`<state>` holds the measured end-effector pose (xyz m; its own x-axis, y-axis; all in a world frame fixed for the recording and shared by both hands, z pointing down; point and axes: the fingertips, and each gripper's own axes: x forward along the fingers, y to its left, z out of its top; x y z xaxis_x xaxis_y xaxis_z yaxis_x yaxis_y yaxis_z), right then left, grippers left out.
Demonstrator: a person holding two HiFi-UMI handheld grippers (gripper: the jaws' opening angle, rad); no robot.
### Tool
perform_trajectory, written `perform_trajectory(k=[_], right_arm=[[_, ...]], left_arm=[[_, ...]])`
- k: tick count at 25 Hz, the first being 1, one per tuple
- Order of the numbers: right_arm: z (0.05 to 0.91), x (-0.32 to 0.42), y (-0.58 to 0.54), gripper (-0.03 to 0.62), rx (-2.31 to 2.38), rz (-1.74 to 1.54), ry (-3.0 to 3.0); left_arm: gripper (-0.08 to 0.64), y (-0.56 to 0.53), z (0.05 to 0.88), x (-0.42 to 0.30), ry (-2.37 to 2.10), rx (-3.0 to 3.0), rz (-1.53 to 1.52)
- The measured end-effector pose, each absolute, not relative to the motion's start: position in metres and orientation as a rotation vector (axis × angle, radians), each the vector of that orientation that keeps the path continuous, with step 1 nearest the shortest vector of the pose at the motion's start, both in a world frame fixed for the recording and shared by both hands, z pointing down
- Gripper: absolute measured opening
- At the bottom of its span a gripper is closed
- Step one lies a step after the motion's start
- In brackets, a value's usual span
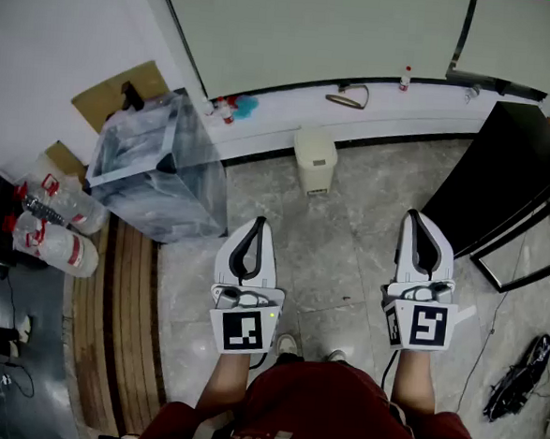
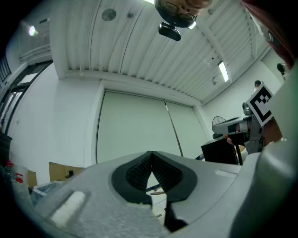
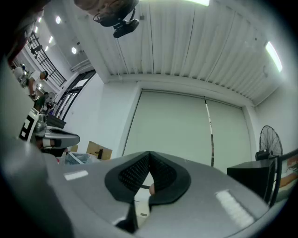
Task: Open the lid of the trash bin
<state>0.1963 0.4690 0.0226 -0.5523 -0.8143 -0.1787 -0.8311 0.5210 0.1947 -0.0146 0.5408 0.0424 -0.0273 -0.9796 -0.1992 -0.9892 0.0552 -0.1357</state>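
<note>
At the upper middle of the head view, the trash bin (image 1: 316, 174) stands against the wall, its lid (image 1: 314, 142) down. The left gripper (image 1: 258, 224) and right gripper (image 1: 417, 217), both clenched on nothing, hang side by side well short of it, apparently poised before the approach.

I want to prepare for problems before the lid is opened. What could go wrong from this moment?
1. The left gripper and the right gripper are both shut and far from the small trash bin. If they arrive shut, they may only push the light-looking bin instead of lifting its lid.
2. The large bag-lined container stands nearby on the left and could be mistaken for the target.
</note>
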Motion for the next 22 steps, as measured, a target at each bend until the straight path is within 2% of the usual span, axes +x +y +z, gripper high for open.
perform_trajectory(k=[13, 22], right_arm=[[0.023, 0.122, 0.473, -0.002, -1.475, 0.407, 2.661], [0.029, 0.107, 0.48, -0.001, -1.553, 0.334, 2.59]], left_arm=[[0.005, 0.546, 0.048, -0.089, 2.078, -2.027, 0.081], [0.005, 0.543, 0.058, -0.115, 2.033, -2.101, 0.078]])
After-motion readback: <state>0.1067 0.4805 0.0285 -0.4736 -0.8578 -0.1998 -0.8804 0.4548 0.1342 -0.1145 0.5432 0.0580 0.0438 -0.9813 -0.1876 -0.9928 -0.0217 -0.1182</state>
